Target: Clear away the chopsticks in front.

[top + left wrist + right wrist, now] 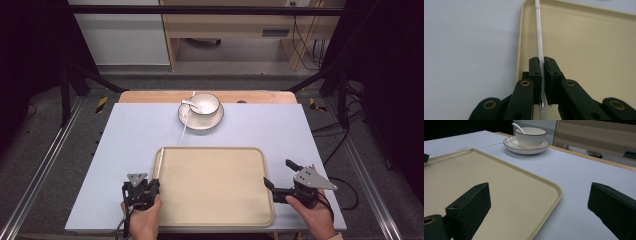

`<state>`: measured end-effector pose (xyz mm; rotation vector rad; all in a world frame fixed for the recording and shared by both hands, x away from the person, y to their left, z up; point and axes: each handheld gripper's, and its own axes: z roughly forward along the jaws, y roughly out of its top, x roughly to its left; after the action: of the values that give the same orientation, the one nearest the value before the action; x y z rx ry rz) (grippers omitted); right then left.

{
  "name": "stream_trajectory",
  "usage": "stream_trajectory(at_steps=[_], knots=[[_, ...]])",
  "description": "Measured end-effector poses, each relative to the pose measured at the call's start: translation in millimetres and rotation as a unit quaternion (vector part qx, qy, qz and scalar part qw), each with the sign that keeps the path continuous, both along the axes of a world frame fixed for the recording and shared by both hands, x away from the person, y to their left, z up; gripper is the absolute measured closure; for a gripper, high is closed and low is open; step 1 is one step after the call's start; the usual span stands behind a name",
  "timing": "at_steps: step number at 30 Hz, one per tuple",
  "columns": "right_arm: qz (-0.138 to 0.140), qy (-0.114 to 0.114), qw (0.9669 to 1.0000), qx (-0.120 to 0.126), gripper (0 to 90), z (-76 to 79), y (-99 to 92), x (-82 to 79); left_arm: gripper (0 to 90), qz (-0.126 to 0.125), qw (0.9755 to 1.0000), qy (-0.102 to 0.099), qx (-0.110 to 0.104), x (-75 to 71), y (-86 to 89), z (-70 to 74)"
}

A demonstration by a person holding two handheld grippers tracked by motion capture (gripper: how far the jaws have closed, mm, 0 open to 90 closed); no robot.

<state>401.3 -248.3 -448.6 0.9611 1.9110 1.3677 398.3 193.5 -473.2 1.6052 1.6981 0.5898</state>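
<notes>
My left gripper (154, 185) (542, 60) is shut on a thin white chopstick (160, 161) (538, 30). The chopstick lies along the left rim of the beige tray (215, 190) (586, 45) and points away from me. By the tray's right edge, my right gripper (278, 173) (539, 192) stands open with nothing between its jaws, straddling the near right corner of the tray (499, 185). Beyond the tray, a white bowl (205, 103) (530, 136) with a spoon (189, 103) (517, 127) sits on a saucer (200, 123) (514, 147). A second chopstick (184, 126) (497, 143) leans on the saucer's left side.
The pale blue mat (130, 135) covers a wooden table whose far edge (150, 96) shows behind the saucer. Metal rails (40, 170) run along both sides, and cables (345, 135) hang at the right. A wooden desk (225, 25) stands further back.
</notes>
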Motion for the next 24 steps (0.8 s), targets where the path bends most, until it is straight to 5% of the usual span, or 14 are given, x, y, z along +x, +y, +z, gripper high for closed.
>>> stream_trajectory(at_steps=[10,24], knots=[[0.001,0.002,1.0000,0.000,4.7,-0.2,0.3,0.2,84.0,-0.007,0.9999,0.009,0.002,2.7,-4.2,-3.5],[0.001,0.002,1.0000,0.000,4.8,-0.4,0.3,0.5,78.0,-0.011,0.9996,-0.008,0.025,3.2,-7.0,-0.6]])
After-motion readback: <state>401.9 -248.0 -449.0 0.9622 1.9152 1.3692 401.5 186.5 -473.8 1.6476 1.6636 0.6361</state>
